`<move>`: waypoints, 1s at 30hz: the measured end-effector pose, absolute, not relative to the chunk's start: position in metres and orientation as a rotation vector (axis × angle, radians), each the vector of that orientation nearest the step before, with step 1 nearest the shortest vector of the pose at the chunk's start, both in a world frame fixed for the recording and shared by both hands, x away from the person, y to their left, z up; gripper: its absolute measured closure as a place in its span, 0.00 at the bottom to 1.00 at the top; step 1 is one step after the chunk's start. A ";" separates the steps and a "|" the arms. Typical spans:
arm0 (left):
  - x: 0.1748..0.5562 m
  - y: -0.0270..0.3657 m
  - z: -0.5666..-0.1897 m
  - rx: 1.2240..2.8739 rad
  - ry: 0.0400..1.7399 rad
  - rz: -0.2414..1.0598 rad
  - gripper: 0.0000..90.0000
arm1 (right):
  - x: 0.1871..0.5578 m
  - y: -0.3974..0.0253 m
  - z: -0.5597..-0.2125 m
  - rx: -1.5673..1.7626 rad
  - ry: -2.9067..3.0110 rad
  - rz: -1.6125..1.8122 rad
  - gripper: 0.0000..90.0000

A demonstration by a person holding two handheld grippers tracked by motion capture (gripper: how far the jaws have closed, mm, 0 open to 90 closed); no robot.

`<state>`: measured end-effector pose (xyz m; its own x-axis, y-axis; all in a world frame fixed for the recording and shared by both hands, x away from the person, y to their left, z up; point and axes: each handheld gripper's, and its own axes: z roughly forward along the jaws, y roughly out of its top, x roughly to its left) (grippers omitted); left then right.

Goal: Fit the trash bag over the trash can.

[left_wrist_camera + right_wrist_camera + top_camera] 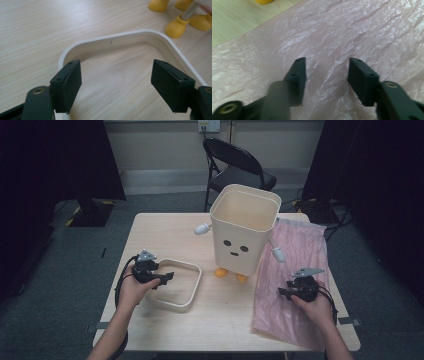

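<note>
Here, the left gripper (165,278) is hovering, jaws apart, over the cream rounded-square plastic ring (192,287) at lower left, while the right gripper (286,292), jaws also apart, is hanging above the crinkled pink plastic bag (300,245) at lower right — thin film likely to slip or tear. The pale wooden table (165,227) is holding a cream face-painted bin (242,227); a black folding chair (235,162) is standing behind — grey carpet below.
</note>
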<state>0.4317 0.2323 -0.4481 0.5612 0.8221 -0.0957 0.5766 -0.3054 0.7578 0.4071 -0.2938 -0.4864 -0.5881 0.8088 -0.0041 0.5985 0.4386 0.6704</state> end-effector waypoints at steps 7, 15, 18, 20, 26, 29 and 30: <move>0.433 0.228 -0.447 2.029 1.103 0.406 0.28 | 0.412 -0.287 -0.483 1.195 2.397 0.872 0.97; 0.431 0.219 -0.444 2.057 1.049 0.393 0.28 | 0.413 -0.289 -0.482 1.200 2.413 0.886 1.00; 0.431 0.219 -0.443 2.051 1.047 0.393 0.28 | 0.413 -0.292 -0.482 1.214 2.422 0.912 1.00; 0.432 0.219 -0.442 2.055 1.048 0.389 0.28 | 0.414 -0.297 -0.481 1.235 2.417 0.928 1.00; 0.434 0.216 -0.443 2.084 1.029 0.367 0.27 | 0.414 -0.307 -0.467 1.245 2.430 0.968 1.00; 0.434 0.213 -0.444 2.091 1.024 0.351 0.26 | 0.415 -0.312 -0.462 1.256 2.426 0.996 1.00; 0.433 0.213 -0.445 2.089 1.027 0.345 0.26 | 0.415 -0.313 -0.460 1.258 2.420 1.003 1.00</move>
<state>0.4334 0.2126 -0.4445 0.6384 0.7647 -0.0879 0.5568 -0.3799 0.7387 0.4150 -0.3128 -0.4603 -0.6026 0.7917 0.1003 0.6305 0.3953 0.6680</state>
